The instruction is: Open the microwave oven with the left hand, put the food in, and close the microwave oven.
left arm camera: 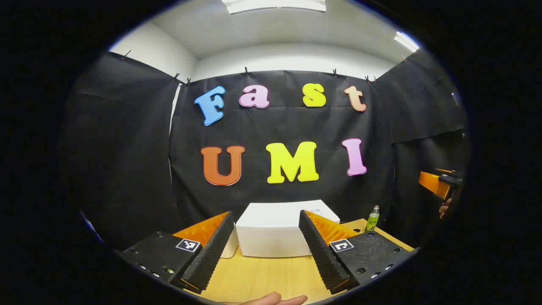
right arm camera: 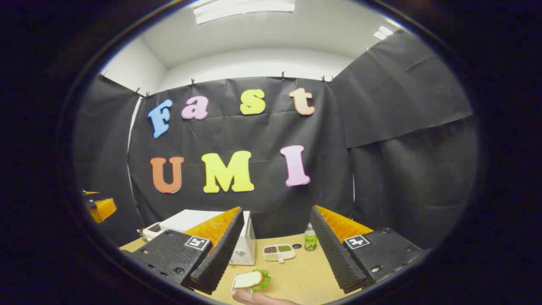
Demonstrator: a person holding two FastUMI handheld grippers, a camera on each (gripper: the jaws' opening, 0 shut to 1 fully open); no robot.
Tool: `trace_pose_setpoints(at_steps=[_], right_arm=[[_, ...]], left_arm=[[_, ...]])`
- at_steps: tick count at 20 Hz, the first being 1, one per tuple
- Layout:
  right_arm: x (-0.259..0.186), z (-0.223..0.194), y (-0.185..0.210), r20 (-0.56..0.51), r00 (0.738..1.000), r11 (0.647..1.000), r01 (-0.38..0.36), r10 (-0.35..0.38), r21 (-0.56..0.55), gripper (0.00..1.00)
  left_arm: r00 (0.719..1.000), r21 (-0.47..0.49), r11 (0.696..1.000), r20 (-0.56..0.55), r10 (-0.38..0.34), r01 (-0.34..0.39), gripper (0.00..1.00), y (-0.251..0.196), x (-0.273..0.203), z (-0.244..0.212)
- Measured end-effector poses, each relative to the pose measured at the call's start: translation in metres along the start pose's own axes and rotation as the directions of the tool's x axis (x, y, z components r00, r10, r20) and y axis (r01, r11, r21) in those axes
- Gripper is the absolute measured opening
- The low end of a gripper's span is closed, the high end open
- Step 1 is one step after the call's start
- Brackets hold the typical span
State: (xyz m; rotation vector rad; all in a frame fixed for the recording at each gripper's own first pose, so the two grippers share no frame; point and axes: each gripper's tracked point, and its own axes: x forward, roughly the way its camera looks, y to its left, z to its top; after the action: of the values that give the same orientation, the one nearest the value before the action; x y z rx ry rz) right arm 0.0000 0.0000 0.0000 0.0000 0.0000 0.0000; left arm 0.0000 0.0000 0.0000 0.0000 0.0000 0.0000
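The white microwave stands on the wooden table straight ahead of my left gripper, which is open, held back from it and holding nothing. In the right gripper view the microwave is at the left, partly behind a finger. A sandwich with lettuce on a small plate lies at the near table edge, below my open, unloaded right gripper. A hand touches the plate's near side. The right gripper also appears at the far right of the left gripper view, and the left gripper at the far left of the right gripper view.
A green bottle and a white compartment tray of grains sit to the right of the microwave, near the back wall. The bottle stands at the table's right corner. A hand rests at the table's near edge.
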Motion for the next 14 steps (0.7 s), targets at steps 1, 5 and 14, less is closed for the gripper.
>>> trace_pose_setpoints(at_steps=[1,5,14], right_arm=[[-0.001,-0.002,-0.001,0.000,1.000,1.000,0.004,-0.004,-0.006,0.91],[-0.001,0.002,-0.009,0.019,1.000,0.999,0.018,-0.017,-0.027,0.91],[-0.001,0.000,-0.012,0.015,1.000,1.000,0.010,-0.009,-0.024,0.91]], left_arm=[[1.000,-0.005,1.000,0.005,-0.006,0.006,0.95,0.000,-0.001,0.001],[0.999,-0.024,0.999,0.030,-0.025,0.026,0.94,-0.004,-0.002,0.007],[0.999,-0.026,1.000,0.036,-0.017,0.018,0.94,-0.006,0.011,0.004]])
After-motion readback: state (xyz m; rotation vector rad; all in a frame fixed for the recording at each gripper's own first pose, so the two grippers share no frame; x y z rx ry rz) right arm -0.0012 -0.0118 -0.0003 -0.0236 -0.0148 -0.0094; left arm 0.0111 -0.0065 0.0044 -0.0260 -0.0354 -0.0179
